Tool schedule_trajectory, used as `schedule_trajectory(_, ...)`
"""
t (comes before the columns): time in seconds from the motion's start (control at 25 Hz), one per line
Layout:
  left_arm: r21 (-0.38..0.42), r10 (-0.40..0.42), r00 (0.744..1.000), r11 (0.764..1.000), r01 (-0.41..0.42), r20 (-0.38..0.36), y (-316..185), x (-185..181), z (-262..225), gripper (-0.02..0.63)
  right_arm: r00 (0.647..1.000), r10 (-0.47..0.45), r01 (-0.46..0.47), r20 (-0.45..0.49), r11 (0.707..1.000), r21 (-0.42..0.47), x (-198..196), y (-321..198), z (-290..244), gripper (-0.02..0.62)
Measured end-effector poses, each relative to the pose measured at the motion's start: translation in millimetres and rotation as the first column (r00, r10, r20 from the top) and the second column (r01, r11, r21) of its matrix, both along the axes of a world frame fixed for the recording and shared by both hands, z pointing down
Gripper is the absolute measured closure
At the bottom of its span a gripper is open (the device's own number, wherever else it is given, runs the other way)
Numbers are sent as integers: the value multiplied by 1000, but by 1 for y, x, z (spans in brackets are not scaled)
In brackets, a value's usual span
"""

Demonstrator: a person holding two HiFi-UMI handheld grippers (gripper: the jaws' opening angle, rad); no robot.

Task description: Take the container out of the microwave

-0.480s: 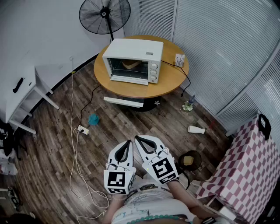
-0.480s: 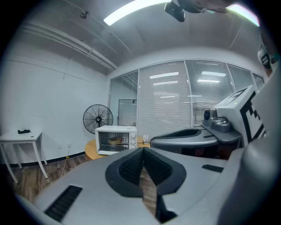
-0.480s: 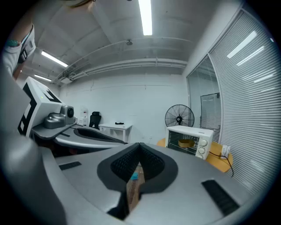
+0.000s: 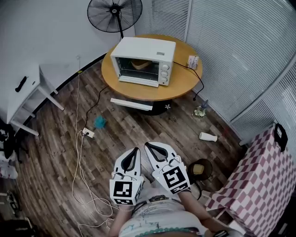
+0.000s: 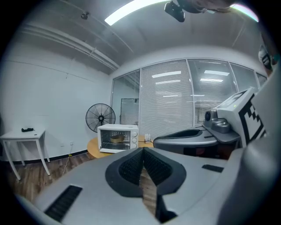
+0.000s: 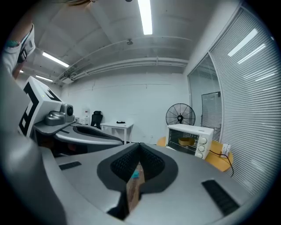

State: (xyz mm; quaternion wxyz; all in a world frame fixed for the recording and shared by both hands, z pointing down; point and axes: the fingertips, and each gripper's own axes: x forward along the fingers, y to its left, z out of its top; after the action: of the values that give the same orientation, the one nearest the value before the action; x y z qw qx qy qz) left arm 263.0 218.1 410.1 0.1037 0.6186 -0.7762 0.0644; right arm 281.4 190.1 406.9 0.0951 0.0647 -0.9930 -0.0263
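Tan shallow container [image 4: 140, 64] sits inside the white box-shaped microwave [image 4: 150, 48], which stands on the round wooden table [image 4: 152, 91] well beyond the tips of both pairs of fingers, touched by neither. Far to the left of the fingers stands a white rectangular side table [image 4: 32, 81] with a small black object [image 4: 20, 84] on it. Past that, left of the microwave, is a black round pedestal fan [image 4: 114, 10]. On the wood-plank floor [image 4: 55, 152] between the side table and the fingers, a thin white cable [image 4: 77, 157] trails to a white power strip [image 4: 88, 134]. A small teal object [image 4: 99, 122] lies just past it, ahead and left of the fingertips. The left gripper [image 4: 135, 149] is held low near the person's body, its dark ribbed fingers [image 5: 131, 166] brought together at the tips with nothing between them. In the left gripper view the microwave lies ahead and a little left of the tips. The right gripper [image 4: 147, 145] lies just beside the left one, and its fingers [image 6: 151, 163] are likewise pressed together and empty; only floor shows through the slit behind their tips. To the right of the fingers a white plastic bottle [image 4: 207, 137] lies on its side on the floor. Further right, a red-and-white checked cloth [image 4: 261, 178] covers a piece of furniture.
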Motion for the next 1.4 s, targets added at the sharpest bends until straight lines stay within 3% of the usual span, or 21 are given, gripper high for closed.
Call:
schedule_trajectory(0.44,0,-4,1000,1000,4,-7,-18,-27,2,592,1000,15,-15,-2,1000,-8,-23,-21,3,601)
schedule_trajectory(1.04,18,105,994,994,-105,1,-104,-119,-6,592,996,85,-85,1,996,14,-117,-97,-5,601)
schedule_trajectory(1.4,16,138,990,990,-138,-21,-130,-164,-8,592,991,129,-128,-38,992,17,-160,-124,-2,601)
